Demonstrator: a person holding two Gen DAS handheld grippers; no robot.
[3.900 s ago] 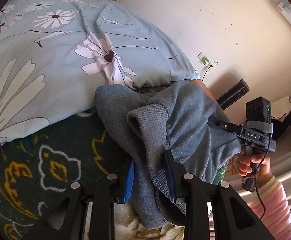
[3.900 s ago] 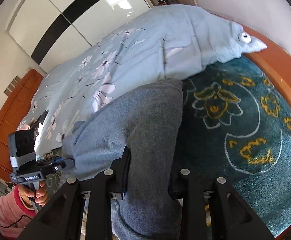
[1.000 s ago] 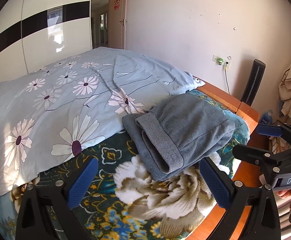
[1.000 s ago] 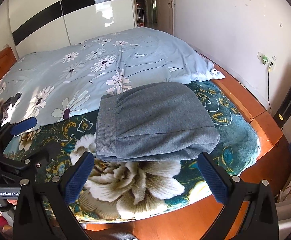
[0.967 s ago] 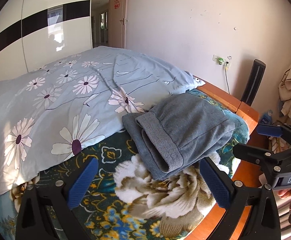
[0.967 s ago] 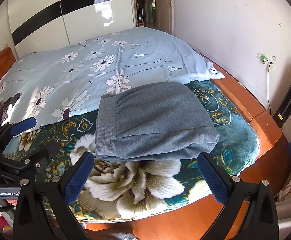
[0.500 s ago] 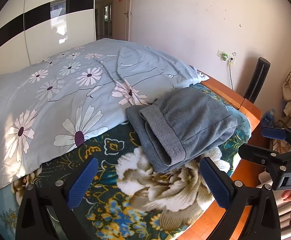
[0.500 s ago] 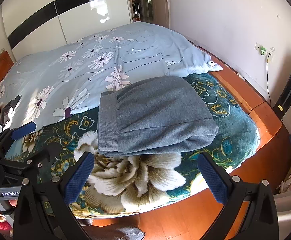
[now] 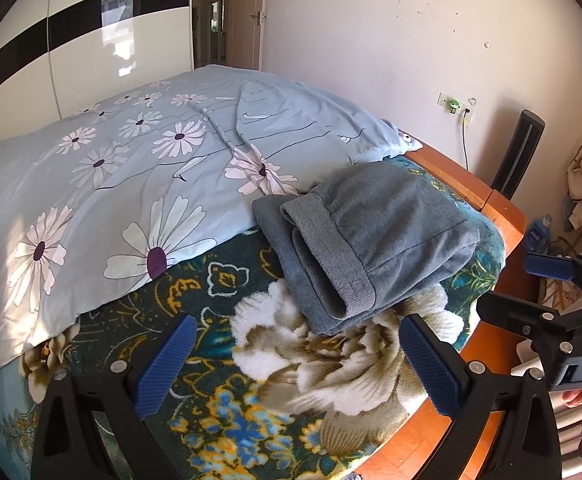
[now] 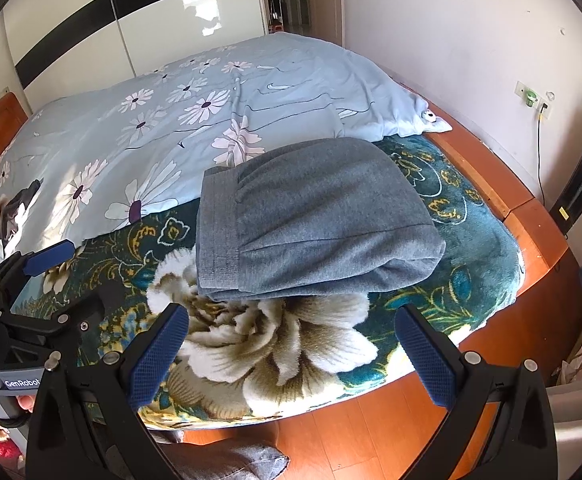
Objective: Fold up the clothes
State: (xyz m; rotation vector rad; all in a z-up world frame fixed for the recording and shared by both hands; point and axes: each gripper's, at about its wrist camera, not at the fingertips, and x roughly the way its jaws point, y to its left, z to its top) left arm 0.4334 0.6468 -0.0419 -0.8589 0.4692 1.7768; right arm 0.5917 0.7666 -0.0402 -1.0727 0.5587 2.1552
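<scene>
Grey garment (image 10: 323,224): matt fleecy knit, ribbed cuff. Blanket (image 10: 275,344): plush pile. Duvet (image 9: 131,168): smooth cotton-like cloth. Bed frame (image 10: 531,248): glossy wood. Gripper pads (image 10: 157,350): textured blue plastic.

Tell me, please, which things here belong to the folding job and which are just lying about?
Job:
folded grey knit garment
left hand-held gripper, open
right hand-held gripper, open

Lying about:
pale blue daisy-print duvet
blue plastic bottle
dark slim upright heater

Both wrist views toward shared bed (image 9: 507,216)
</scene>
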